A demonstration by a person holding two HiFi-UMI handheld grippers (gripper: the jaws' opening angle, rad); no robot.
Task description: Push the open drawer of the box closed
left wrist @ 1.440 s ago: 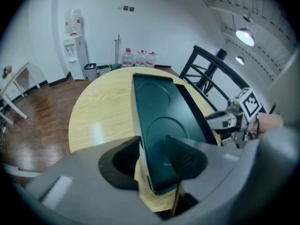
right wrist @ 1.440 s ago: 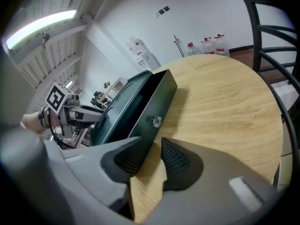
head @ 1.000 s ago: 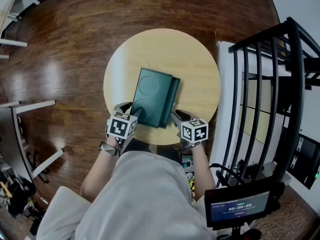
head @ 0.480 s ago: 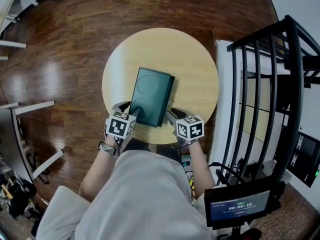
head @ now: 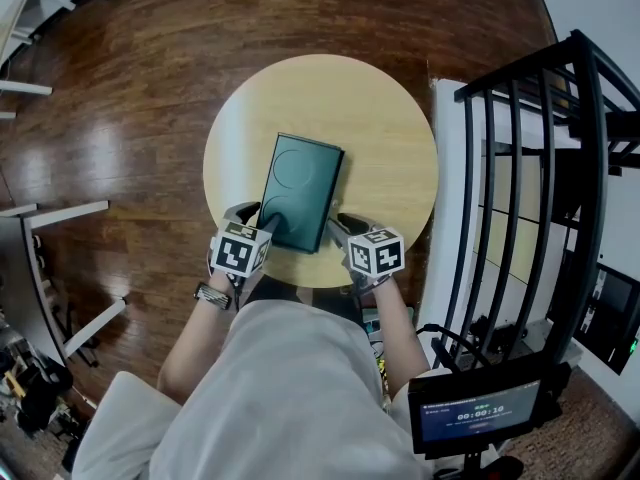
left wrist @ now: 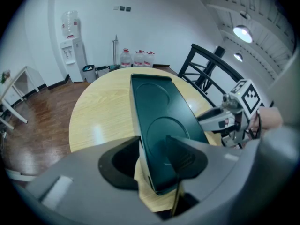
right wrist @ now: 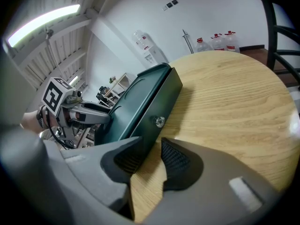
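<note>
While the left tool (left wrist: pixel 153 142) clamps the near end of the dark green rectangular box (head: pixel 300 188), the right tool (right wrist: pixel 151 142) stands at the box's right long side, which carries the drawer. The box lies lengthwise on the round pale wooden table (head: pixel 385 108), a little left of the middle, its near end close to the table's front edge.

In the left gripper view the jaws are closed on the box's near corner, one jaw against its left side and the other over its top. This grip probably serves as an anchor, so that a sideways push on the drawer does not slide the whole box across the smooth wood.

In the right gripper view the jaws stand narrowly apart, with only bare table showing in the gap. They hold nothing. The left jaw's outer part lies against the lower edge of the dark green drawer front (right wrist: pixel 157 102), just below its small silver knob (right wrist: pixel 160 121). A near-closed tool makes a firm, blunt pusher, which seems to be why it is held this way.

From the head view the box reads as one plain rectangle with no drawer standing out on its right, so the drawer looks pushed home or very nearly so. Whether a thin gap remains cannot be told from these views.
</note>
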